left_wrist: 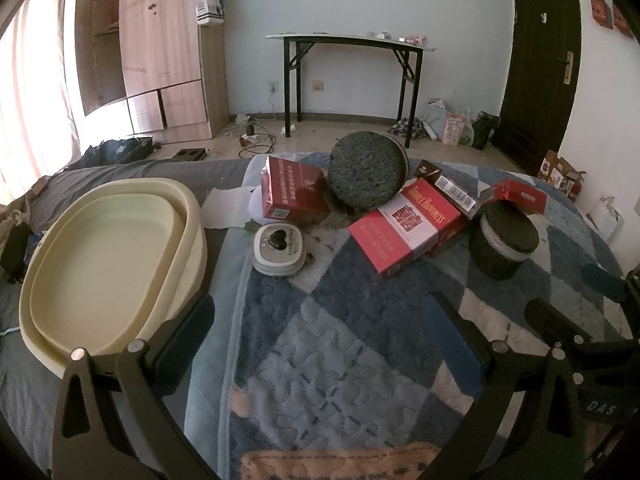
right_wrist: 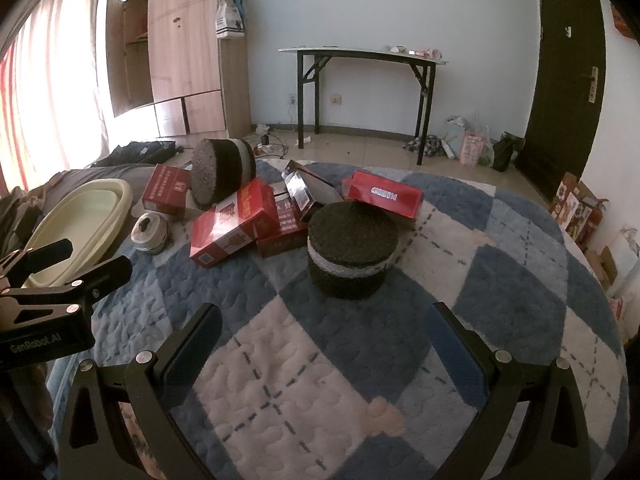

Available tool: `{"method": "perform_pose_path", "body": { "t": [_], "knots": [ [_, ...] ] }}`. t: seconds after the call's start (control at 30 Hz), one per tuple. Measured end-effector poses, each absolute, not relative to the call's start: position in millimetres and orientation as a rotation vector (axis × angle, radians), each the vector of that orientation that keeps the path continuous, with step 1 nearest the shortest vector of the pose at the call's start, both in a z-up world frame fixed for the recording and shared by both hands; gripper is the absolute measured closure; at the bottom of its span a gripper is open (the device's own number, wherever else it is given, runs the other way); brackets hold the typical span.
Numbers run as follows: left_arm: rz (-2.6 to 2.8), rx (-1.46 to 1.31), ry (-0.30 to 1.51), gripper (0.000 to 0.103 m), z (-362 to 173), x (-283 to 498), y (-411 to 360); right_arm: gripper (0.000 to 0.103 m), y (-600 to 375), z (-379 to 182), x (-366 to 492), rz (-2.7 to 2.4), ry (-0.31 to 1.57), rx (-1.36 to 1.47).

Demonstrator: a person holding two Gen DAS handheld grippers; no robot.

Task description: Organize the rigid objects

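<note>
Red box (left_wrist: pixel 402 227) reads "DOUBLE HAPPINESS" plus large Chinese characters, lying tilted on other cartons mid-blanket. Second red box (right_wrist: pixel 384 195) at the far side reads "DIAMOND", upside down in the right wrist view. Third red box (left_wrist: pixel 289 193) stands tilted at the left of the pile, small Chinese print unreadable. Dark carton (right_wrist: pixel 306 188) shows a barcode, text too small. Upright dark round tin (right_wrist: pixel 352 254) with pale band sits nearest the right gripper; second round tin (left_wrist: pixel 366 174) lies on its side, leaning on the boxes. Small round white gadget (left_wrist: pixel 278 250) with heart-shaped knob, lettering illegible. Cream tub (left_wrist: pixel 60 280) left of the pile, its near rim cut by the left gripper's finger.

Left gripper (left_wrist: pixel 320 344) spread wide, nothing between fingers; its body reads "GenRobot.AI". Right gripper (right_wrist: pixel 324 340) also spread, empty. Bare checked blanket (right_wrist: pixel 320 380) lies between both grippers and the pile. Bed edge drops off at the right.
</note>
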State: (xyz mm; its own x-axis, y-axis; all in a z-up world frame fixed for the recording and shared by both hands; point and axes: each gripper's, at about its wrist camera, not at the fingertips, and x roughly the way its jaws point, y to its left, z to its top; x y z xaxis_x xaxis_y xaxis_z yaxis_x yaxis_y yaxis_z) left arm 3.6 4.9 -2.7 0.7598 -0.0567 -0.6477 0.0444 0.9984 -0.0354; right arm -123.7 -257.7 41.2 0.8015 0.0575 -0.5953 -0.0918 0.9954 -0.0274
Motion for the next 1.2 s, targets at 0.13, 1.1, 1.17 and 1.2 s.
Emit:
{"method": "perform_pose_path", "body": {
  "t": [0.13,1.1,1.17,1.2],
  "knots": [
    [-0.054,-0.023,0.708,0.0,-3.1,3.9,5.8,0.0,-257.8,41.0,-123.4,0.081,0.638,-0.057],
    [-0.053,-0.015,0.708,0.0,-3.6,4.6,6.7,0.0,-254.7,38.8,-122.7,0.094,0.652,-0.067],
    [-0.05,-0.014,0.709,0.0,-3.6,4.7,6.7,0.0,-253.8,38.3,-122.9,0.095,0.653,-0.07],
    [-0.052,-0.014,0.709,0.0,-3.6,4.7,6.7,0.0,-253.6,38.0,-122.3,0.095,0.654,-0.071]
  ]
}}
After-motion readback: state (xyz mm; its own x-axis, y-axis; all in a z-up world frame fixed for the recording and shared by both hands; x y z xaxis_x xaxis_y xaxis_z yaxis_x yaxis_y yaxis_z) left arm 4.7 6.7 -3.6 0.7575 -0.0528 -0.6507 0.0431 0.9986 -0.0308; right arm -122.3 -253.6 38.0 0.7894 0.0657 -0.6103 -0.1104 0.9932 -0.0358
